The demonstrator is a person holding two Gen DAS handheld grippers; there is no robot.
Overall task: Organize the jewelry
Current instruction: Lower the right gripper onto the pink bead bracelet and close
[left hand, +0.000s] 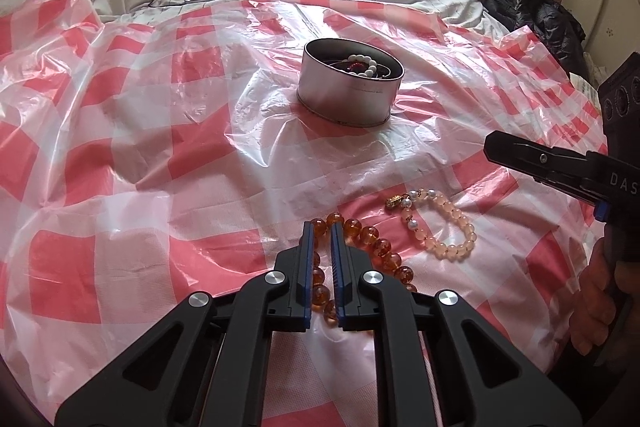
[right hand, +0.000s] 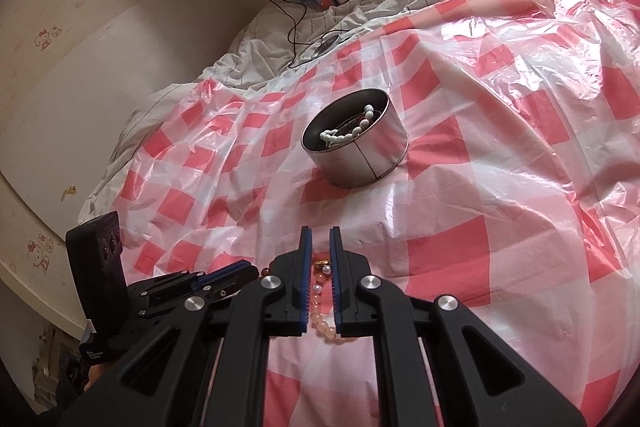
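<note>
A bed is seen draped in a red-and-white checked plastic sheet. At the left of the jewelry, the left gripper is held low over an amber bead bracelet; its jaws are drawn nearly together, with beads visible in the narrow gap, though whether the pads press on them cannot be told. Just to the right, a pale pink bead bracelet with pearl beads and a gold clasp is laid flat on the sheet, beside the amber one. Further back, a round metal tin is set upright, a white bead bracelet resting inside it. At the right, the right gripper is poised over the pink bracelet, jaws narrowed to a slit, a grip not being discernible.
</note>
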